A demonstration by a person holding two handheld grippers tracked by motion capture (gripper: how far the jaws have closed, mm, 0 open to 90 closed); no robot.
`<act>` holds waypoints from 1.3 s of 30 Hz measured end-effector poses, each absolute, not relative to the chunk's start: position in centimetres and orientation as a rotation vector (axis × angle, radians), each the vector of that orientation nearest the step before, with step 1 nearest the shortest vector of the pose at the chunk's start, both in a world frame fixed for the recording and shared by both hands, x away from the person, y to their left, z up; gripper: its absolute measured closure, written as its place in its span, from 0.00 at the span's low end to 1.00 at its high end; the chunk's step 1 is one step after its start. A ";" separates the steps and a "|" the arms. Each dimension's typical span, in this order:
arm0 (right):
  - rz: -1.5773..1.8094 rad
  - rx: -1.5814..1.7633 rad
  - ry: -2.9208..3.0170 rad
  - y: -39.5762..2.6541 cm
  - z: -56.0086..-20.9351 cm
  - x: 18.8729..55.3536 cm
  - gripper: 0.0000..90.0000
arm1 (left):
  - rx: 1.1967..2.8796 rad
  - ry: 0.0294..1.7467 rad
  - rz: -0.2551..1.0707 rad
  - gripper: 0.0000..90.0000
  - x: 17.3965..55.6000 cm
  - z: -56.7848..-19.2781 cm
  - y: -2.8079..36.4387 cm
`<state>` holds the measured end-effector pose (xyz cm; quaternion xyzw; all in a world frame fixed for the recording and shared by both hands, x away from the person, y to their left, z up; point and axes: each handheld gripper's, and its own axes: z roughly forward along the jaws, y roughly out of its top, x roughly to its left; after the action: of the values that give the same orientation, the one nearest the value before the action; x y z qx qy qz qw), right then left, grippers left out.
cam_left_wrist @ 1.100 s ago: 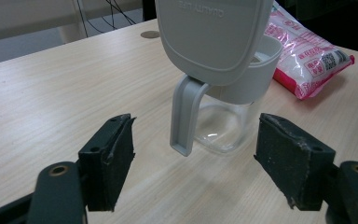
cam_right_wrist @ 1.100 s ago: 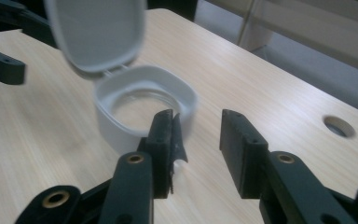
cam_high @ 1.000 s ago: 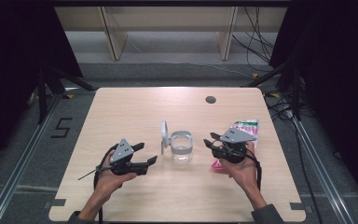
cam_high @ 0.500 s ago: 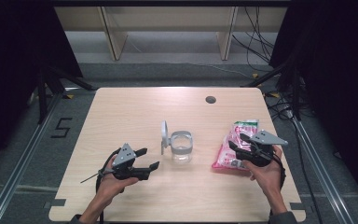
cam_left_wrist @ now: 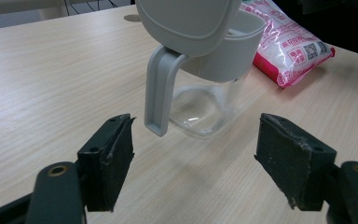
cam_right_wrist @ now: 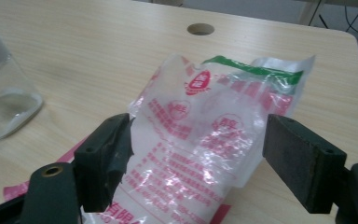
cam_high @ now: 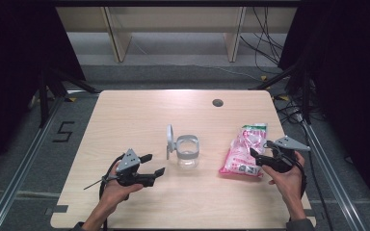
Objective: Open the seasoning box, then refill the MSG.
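Two tools are in use, one per hand. One clear jar, one pink-and-white bag and one round hole complete the count on the wooden surface (cam_high: 125,115).

Left tool (cam_high: 154,164): held low over the near left part of the surface, jaws spread wide with nothing between them. In the left gripper view (cam_left_wrist: 193,154) the jaws point at the jar, which stands a short way ahead and apart from them.

Jar (cam_high: 188,153): upright at the centre of the surface, clear body with a grey collar. Its grey hinged lid (cam_high: 170,139) stands open on the jar's left side. The lid's tab hangs down on the side facing the left tool.

Bag (cam_high: 245,150): lies flat to the right of the jar, well apart from it, its long axis running away from the person.

Right tool (cam_high: 259,155): at the near right edge of the bag. Its jaws have just been opening and now stand spread, with the bag's crumpled plastic between them (cam_right_wrist: 200,154); the left jaw appears to touch the film.

Hole (cam_high: 217,102): in the surface beyond the bag.
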<state>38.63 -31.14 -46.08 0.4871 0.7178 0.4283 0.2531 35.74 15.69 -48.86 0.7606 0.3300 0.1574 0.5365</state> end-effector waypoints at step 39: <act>1.172 1.435 1.981 -32.4 -48.5 41.1 0.22 | 1.830 0.758 0.368 0.30 35.0 -49.1 15.1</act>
<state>41.14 -32.41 -48.51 0.5169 0.7137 0.4222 0.2128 35.04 15.12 -49.13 0.7679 0.3179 0.1543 0.5343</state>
